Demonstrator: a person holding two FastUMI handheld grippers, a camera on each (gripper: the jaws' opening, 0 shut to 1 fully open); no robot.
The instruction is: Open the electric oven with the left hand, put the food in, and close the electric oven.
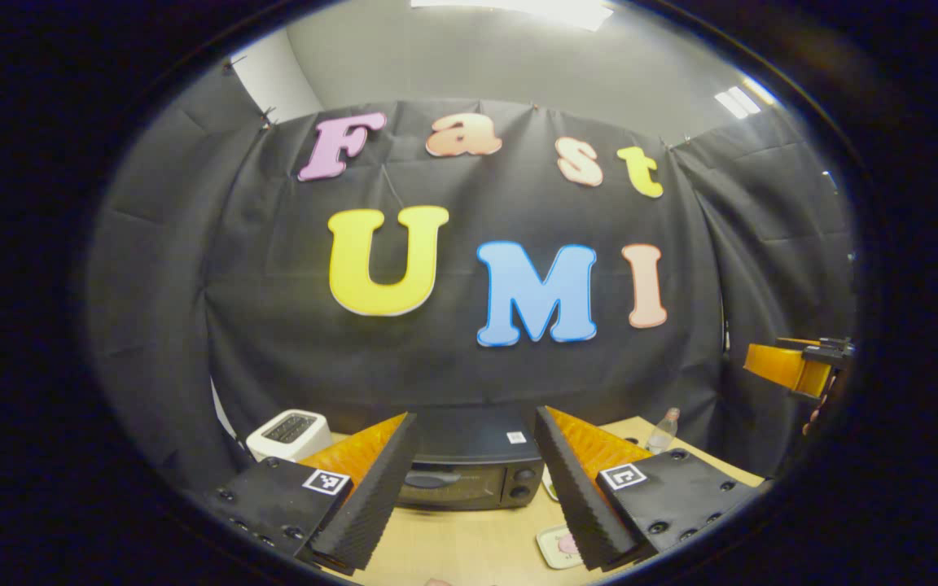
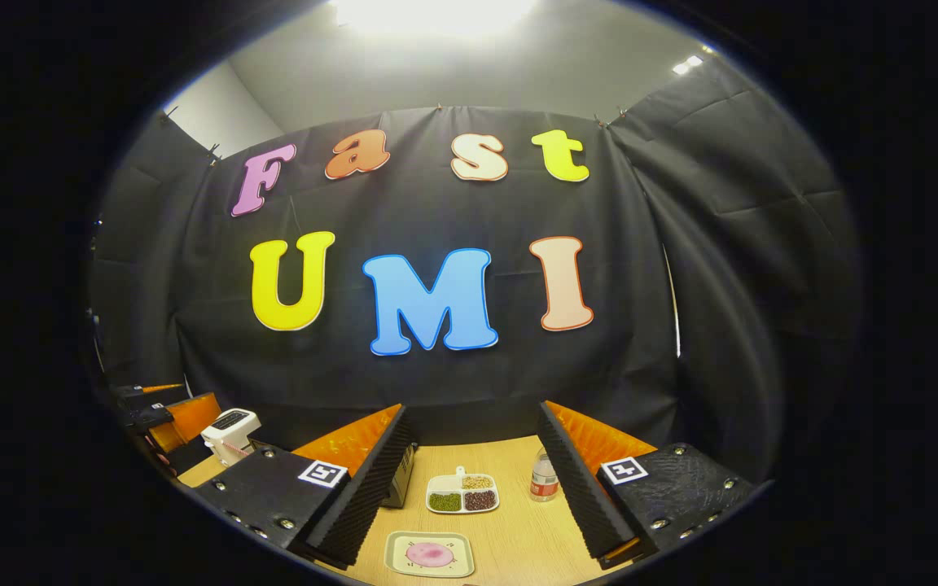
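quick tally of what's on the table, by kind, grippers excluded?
Oven: 1
Toaster: 1
Bottle: 1
Divided dish of beans or grains: 1
Plate with pink food: 1
Total: 5

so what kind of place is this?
Likely a staged data-collection booth, not a real kitchen: black cloth wall behind a light wooden table, set with a black electric oven, a white toaster and a pink food item on a small tray.
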